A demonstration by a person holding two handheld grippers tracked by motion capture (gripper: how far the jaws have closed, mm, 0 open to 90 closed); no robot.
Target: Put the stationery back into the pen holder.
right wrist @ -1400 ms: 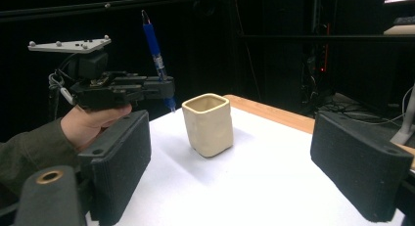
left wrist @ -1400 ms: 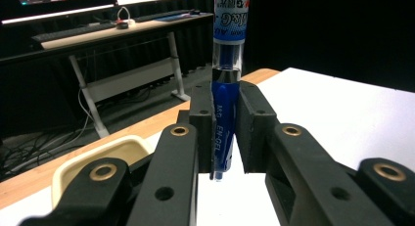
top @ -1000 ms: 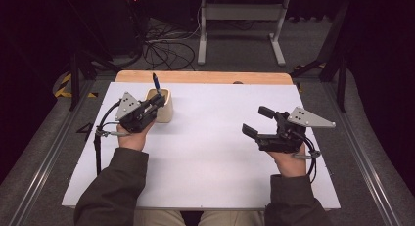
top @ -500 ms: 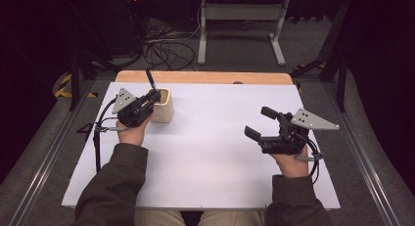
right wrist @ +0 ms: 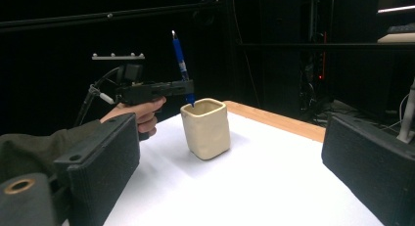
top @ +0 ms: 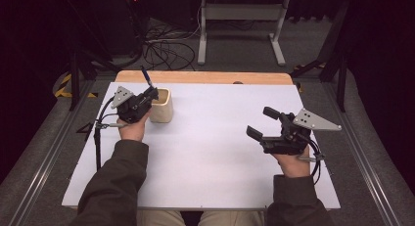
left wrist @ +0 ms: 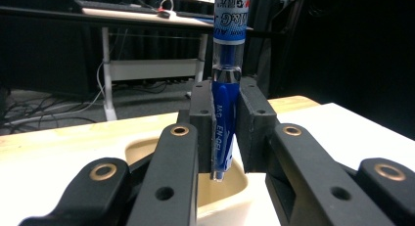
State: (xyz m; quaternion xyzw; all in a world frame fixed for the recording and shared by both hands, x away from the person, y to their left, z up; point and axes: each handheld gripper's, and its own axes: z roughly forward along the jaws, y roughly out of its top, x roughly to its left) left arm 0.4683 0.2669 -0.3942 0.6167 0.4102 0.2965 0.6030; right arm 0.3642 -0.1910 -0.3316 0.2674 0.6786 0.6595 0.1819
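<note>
Left gripper view: left gripper (left wrist: pixel 224 138) has its jaws clenched on a blue plastic gel pen (left wrist: pixel 226 84), held upright with the tip just inside the mouth of a cream squarish ceramic cup (left wrist: pixel 220 194). High view: cup (top: pixel 161 105) stands at the far left of the white-covered table (top: pixel 220 152) (wooden edge behind); right gripper (top: pixel 264 124) hovers well apart at right, jaws released and holding nothing.
</note>
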